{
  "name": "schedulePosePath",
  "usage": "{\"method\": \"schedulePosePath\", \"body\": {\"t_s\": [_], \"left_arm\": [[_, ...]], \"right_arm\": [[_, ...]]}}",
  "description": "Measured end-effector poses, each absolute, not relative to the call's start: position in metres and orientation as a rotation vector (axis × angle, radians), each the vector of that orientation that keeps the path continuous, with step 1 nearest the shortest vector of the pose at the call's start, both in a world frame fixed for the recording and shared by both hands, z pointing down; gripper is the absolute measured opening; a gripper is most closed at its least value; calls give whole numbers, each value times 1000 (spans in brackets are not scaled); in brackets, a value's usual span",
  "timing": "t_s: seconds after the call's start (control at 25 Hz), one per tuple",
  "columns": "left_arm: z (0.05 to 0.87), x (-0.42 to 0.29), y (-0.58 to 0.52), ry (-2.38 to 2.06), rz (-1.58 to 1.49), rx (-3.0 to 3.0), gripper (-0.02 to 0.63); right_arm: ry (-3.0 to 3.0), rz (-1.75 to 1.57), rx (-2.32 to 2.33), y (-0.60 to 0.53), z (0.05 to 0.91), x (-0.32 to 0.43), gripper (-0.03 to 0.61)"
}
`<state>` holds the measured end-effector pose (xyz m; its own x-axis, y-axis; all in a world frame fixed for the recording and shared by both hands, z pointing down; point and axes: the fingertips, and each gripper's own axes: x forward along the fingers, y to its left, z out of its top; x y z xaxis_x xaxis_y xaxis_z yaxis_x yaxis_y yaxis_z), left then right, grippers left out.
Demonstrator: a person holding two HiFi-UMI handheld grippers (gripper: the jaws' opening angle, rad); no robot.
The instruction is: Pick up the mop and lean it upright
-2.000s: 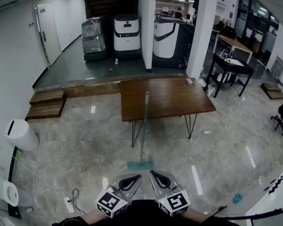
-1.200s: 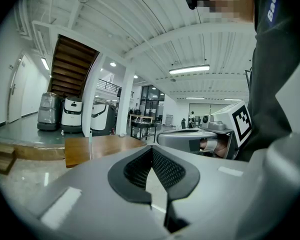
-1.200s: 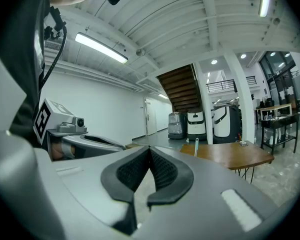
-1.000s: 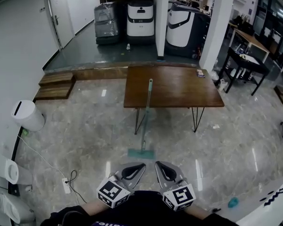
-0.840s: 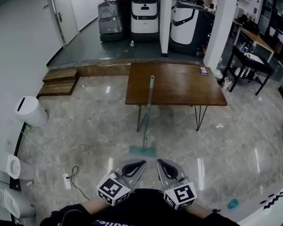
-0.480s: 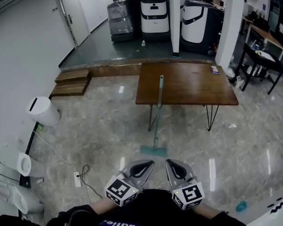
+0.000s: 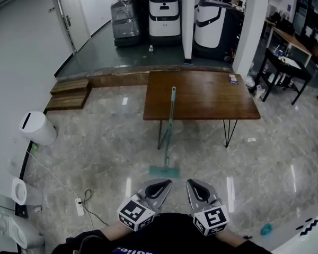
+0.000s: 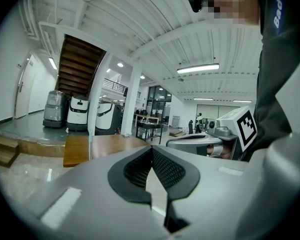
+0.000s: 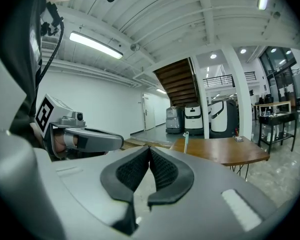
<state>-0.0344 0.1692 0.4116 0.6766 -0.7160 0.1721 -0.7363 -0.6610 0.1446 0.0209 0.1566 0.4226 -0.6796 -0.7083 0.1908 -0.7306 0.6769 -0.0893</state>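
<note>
The mop (image 7: 169, 131) stands upright with its teal handle leaning against the front edge of the brown table (image 7: 201, 97) and its flat teal head (image 7: 164, 171) on the floor. In the right gripper view its handle top (image 9: 186, 136) shows against the table edge. My left gripper (image 7: 158, 183) and right gripper (image 7: 195, 183) are held close to my body, a short way in front of the mop head, touching nothing. Both are shut and empty, pads meeting at the tips.
A white cylindrical bin (image 7: 37, 129) stands at the left wall, with a power strip and cable (image 7: 79, 205) on the floor nearby. Wooden steps (image 7: 69, 93) lead to a raised area with several robot machines (image 7: 164, 17). A black desk (image 7: 286, 67) is at the right.
The head view has shifted around while the mop stays leaning on the table. Both grippers remain shut, close to my body.
</note>
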Motion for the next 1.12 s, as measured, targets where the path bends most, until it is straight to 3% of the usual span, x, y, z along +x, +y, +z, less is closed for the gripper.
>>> {"method": "schedulePosePath", "body": {"t_s": [0.32,1.12], "left_arm": [[413,-49,127,-1075,125,2718,14],[409,-201,2,-1131,63,2680,14]], "right_arm": [[-2669,263,1259,116,426,6,8],[-2570,312,1293,-18,431,-124,14]]}}
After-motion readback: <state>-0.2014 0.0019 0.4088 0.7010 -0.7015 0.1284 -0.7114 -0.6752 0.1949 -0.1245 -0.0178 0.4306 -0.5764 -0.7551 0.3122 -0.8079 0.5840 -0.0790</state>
